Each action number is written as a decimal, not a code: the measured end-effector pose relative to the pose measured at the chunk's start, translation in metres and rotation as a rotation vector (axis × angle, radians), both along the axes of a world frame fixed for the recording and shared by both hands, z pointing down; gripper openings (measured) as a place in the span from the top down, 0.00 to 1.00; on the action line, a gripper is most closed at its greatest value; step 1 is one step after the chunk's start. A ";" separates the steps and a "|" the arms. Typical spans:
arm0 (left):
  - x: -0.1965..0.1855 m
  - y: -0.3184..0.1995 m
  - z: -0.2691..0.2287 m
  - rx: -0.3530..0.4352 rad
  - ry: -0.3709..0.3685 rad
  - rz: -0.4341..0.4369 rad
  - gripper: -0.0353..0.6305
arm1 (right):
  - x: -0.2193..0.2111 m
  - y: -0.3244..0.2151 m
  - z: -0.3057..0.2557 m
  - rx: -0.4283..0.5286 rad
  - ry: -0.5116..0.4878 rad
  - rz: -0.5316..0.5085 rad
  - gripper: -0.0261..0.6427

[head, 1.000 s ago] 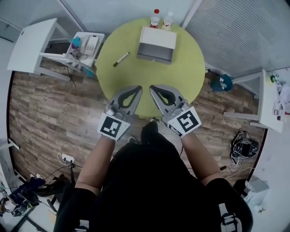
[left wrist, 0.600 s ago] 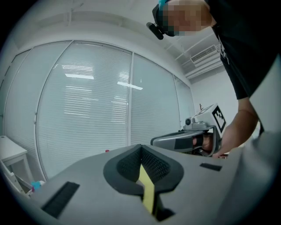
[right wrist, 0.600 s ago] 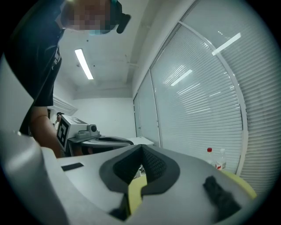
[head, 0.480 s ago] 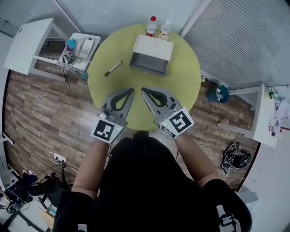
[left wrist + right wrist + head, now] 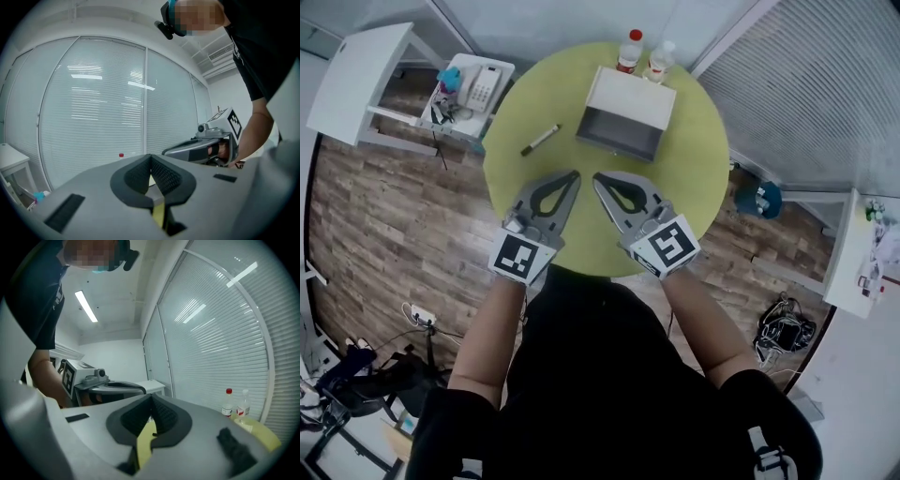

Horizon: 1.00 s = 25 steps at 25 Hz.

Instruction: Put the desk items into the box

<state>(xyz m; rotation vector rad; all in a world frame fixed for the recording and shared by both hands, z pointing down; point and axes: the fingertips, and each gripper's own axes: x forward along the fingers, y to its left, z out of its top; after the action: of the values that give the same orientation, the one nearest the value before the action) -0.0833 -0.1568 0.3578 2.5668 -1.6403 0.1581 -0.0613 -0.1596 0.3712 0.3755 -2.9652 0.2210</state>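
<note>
No readable text, brand or number anywhere.
Square black-and-white code marker (image 5: 517, 257) on cube of left gripper (image 5: 574, 174); like code marker (image 5: 666, 245) on cube of right gripper (image 5: 597, 176). Patterns only, no letters.
Two bottles (image 5: 629, 51) at far edge of worktop (image 5: 698, 159): labels present, print too small to read.
Phone (image 5: 478, 87) beside worktop: keypad visible, digits not legible.

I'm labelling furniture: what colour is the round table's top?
The table top is plain yellow-green, with no pattern; the head view shows it best.
</note>
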 end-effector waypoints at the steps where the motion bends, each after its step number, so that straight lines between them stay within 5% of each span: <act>1: -0.005 -0.004 0.005 -0.004 -0.001 0.002 0.93 | -0.004 -0.004 0.005 -0.004 0.012 0.001 0.94; 10: -0.047 -0.037 0.056 -0.068 -0.017 0.056 0.93 | -0.045 -0.036 0.052 -0.040 0.084 0.048 0.94; 25: -0.118 -0.080 0.169 -0.350 -0.090 0.079 0.90 | -0.108 -0.080 0.152 -0.116 0.186 0.138 0.94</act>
<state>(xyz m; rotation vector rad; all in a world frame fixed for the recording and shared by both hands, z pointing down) -0.2016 -0.2371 0.5269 2.3847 -1.3901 0.5239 -0.1697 -0.2396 0.5236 0.5542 -2.7322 0.3517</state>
